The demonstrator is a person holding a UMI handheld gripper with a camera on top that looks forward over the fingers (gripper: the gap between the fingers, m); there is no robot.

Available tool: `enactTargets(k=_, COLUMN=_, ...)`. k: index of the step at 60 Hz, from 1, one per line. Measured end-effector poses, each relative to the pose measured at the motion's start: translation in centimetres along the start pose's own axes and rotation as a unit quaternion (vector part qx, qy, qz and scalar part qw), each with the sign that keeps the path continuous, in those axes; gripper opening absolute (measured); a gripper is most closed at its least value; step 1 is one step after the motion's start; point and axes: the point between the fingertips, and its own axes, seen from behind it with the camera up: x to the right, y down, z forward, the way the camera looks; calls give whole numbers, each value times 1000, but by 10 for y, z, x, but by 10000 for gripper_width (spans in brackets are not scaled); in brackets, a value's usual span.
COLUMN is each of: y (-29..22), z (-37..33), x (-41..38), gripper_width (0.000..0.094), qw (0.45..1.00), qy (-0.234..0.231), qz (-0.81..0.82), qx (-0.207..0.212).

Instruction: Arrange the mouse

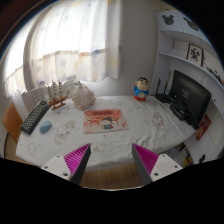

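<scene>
Gripper [111,160] hangs with fingers spread, empty, above the table's [120,140] near edge. I cannot make out the mouse; perhaps near the keyboard [35,117]. Likely light, hard, slick: grip across its flanks.

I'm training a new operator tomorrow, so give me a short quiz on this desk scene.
1. True or false: the gripper is shut on the keyboard.
2. Multiple choice: what lies flat on the table just ahead of the fingers? A) a magazine B) a dinner plate C) a shoe
3. Fill in: close beside the keyboard stands a model ____.

Key:
1. False. The fingers are open with nothing between them, and the keyboard lies well off to one side.
2. A
3. ship
</scene>
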Motion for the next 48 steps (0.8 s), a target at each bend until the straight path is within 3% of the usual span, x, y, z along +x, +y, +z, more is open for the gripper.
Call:
enactTargets(k=23, y=0, z=37, x=-82, gripper_width=856, qw=999, qy=-46, qz=-21, qx=-2)
enactTargets(k=48, y=7, z=62, x=-273, gripper_width=854, qw=987, qy=-141, qz=-75, qx=5)
